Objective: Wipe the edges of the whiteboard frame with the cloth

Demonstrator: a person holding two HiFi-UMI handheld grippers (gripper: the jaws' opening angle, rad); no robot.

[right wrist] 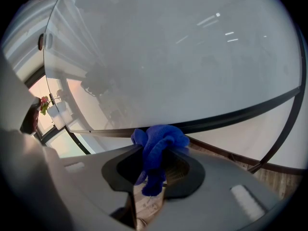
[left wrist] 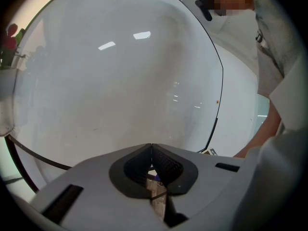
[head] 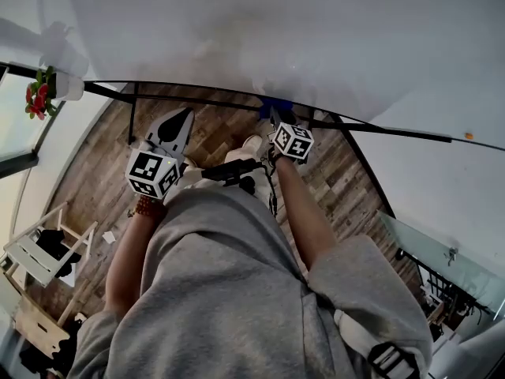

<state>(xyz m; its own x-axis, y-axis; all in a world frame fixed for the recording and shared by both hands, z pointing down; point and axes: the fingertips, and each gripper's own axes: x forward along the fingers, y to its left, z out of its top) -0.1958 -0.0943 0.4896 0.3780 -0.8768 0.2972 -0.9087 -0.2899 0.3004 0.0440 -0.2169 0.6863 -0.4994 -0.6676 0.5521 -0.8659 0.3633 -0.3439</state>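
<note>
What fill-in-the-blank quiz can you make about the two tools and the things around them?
1. The cloth gripped by the right tool is ____ in colour.
2. The left tool is shut, with ____ between its jaws.
3. The flowers at the left of the head view are ____.

Missing words: blue; nothing; red.
</note>
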